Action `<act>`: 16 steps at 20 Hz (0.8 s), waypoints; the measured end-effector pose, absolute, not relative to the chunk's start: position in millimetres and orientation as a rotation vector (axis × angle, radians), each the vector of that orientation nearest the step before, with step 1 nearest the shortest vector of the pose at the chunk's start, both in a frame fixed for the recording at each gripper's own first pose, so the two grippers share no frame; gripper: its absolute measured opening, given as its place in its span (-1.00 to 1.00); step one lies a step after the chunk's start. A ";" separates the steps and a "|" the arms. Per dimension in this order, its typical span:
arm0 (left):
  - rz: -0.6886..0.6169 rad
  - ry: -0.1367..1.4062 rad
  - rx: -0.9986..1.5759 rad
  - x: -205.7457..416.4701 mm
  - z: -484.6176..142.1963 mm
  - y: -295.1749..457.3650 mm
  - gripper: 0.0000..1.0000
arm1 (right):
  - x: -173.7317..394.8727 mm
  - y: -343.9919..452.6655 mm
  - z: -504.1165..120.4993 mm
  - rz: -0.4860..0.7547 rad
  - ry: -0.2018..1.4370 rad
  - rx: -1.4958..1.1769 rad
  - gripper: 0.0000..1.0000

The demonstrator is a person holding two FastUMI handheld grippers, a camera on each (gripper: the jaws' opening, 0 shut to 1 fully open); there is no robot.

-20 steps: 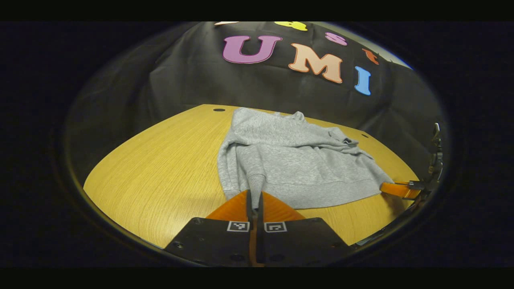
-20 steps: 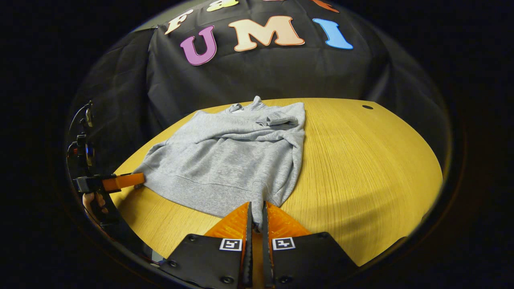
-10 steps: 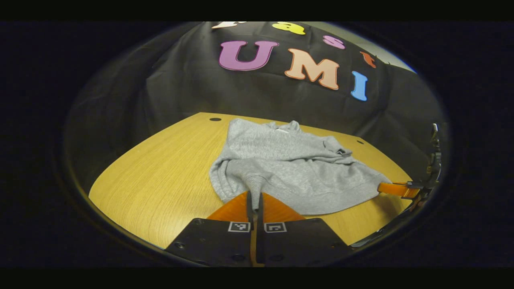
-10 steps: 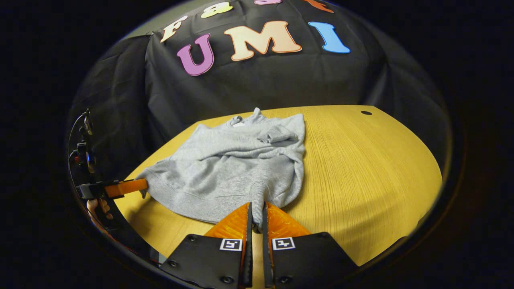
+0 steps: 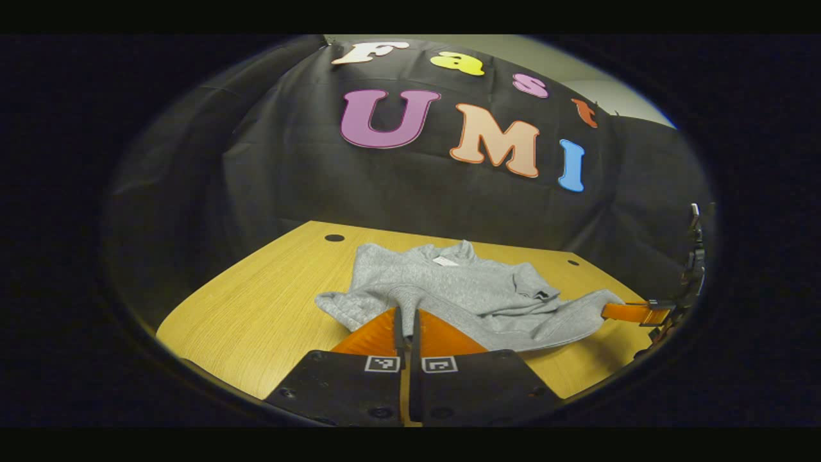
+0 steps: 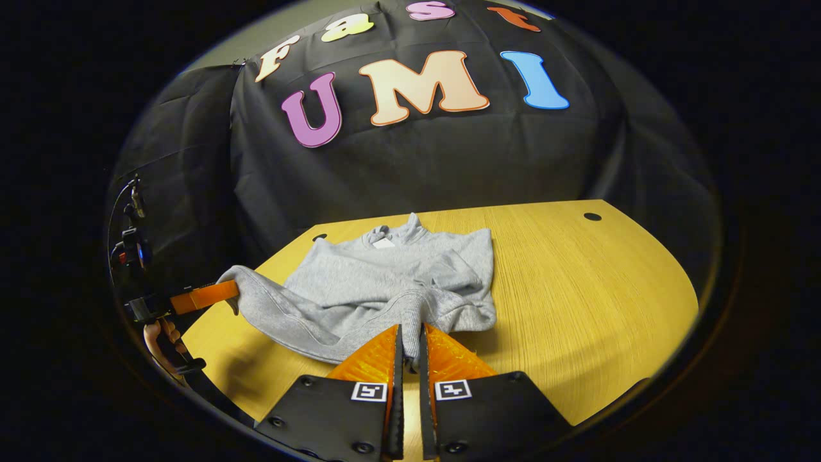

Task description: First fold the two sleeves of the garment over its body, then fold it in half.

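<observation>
- Two grippers each clamp a corner of the hem of the grey knit sweatshirt (image 6: 391, 282): the left gripper (image 5: 405, 327) and the right gripper (image 6: 409, 346), orange fingers nearly closed on cloth.
- Ahead of the fingers, the hem hangs lifted off the yellow wooden table (image 6: 590, 295); both sleeves lie folded over the body.
- Beyond, the collar rests on the table.
- Step in hand: the half fold. Next, carry the hem forward to the collar, level, then release.

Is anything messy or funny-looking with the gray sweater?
Nothing is torn or spilled. The gray sweater is just rumpled: its bottom hem is lifted off the wooden table, pinched by the right tool and the left tool.
</observation>
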State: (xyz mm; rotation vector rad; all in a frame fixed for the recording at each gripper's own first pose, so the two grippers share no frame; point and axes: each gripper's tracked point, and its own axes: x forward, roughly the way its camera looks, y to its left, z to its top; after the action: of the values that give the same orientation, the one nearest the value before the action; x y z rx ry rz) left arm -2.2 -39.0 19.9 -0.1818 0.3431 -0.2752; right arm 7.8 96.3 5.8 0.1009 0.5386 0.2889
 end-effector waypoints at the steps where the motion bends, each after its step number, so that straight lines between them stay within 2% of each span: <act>1: -0.276 0.331 -0.181 7.9 24.7 -40.4 -1.00 | 19.5 96.3 9.1 0.283 0.533 0.105 -0.75; 7: -0.266 0.320 -0.142 72.8 25.1 -50.8 -1.00 | 83.0 99.2 9.3 0.267 0.560 0.123 -0.75; 16: -0.179 0.307 -0.125 152.5 21.6 -66.9 -1.00 | 166.1 107.8 -8.4 0.245 0.629 0.160 -0.75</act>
State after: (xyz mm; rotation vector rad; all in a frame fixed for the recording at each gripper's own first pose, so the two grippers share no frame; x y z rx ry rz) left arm 152.5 -66.9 21.6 -0.1255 0.3072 -0.1787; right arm 166.1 107.8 -8.4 0.1605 0.6290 0.2445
